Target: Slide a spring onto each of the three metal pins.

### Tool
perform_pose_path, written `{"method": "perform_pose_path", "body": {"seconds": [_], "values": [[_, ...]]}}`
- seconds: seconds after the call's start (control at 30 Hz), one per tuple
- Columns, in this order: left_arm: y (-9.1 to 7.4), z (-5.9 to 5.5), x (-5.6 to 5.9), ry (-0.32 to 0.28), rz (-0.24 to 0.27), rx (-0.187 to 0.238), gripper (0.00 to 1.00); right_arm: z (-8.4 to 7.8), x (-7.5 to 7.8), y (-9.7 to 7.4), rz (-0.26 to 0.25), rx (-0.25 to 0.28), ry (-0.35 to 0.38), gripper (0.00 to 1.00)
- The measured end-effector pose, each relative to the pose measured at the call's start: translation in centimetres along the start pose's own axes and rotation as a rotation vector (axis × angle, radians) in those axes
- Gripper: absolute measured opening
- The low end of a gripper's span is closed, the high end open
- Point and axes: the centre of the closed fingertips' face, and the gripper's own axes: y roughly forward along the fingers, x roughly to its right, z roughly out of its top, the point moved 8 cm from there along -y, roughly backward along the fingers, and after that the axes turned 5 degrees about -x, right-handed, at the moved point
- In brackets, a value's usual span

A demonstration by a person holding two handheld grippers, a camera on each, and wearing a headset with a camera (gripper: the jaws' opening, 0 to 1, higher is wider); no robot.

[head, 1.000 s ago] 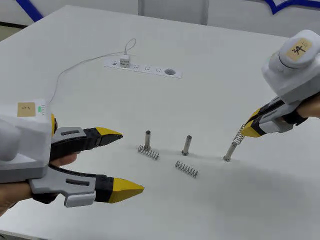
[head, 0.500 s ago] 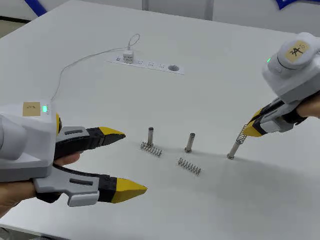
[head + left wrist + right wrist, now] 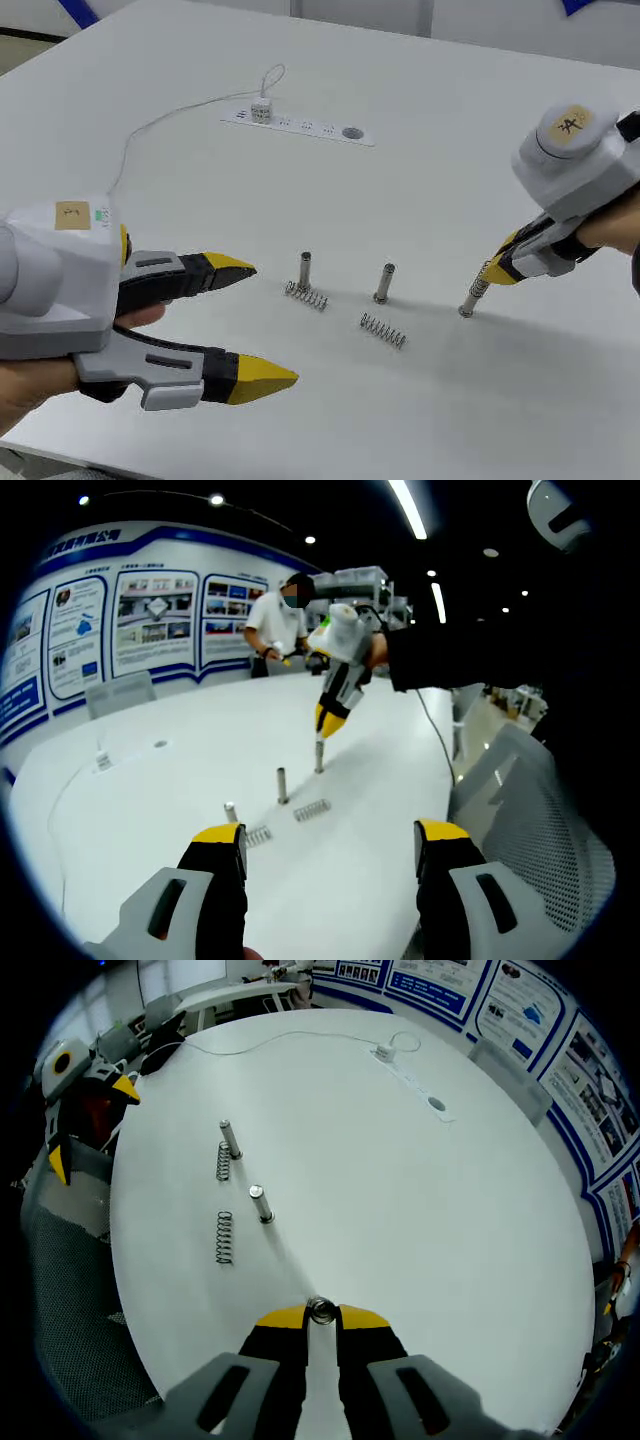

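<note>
Three metal pins stand upright in a row on the white table (image 3: 420, 180): the left pin (image 3: 304, 268), the middle pin (image 3: 384, 282) and the right pin (image 3: 468, 303). My right gripper (image 3: 497, 270) is shut on a spring (image 3: 480, 284) that sits over the top of the right pin; from behind the jaws the spring (image 3: 320, 1309) shows end-on. A second spring (image 3: 306, 294) lies against the left pin's foot. A third spring (image 3: 383, 331) lies in front of the middle pin. My left gripper (image 3: 264, 323) hovers open at the near left, holding nothing.
A white power strip (image 3: 300, 127) with a plugged-in charger and cable (image 3: 165, 120) lies at the back of the table. A person (image 3: 275, 630) stands far off by the wall posters. A mesh chair (image 3: 540, 830) stands beside the table edge.
My right gripper has come down and the spring has slid lower over the right pin's top. The head camera has shifted a little. The left gripper stays open in place.
</note>
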Motion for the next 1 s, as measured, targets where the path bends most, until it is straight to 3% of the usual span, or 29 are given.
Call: {"method": "perform_pose_path", "body": {"seconds": [0.63, 1.0], "values": [[0.1, -0.1, -0.1, -0.001, -0.001, -0.003, 0.69, -0.8, -0.3, 2.5, 0.002, -0.038, 0.018, 0.11], [0.2, -0.1, -0.2, -0.001, -0.001, -0.004, 0.69, -1.0, -0.1, 2.3, 0.000, -0.016, 0.014, 0.12]]}}
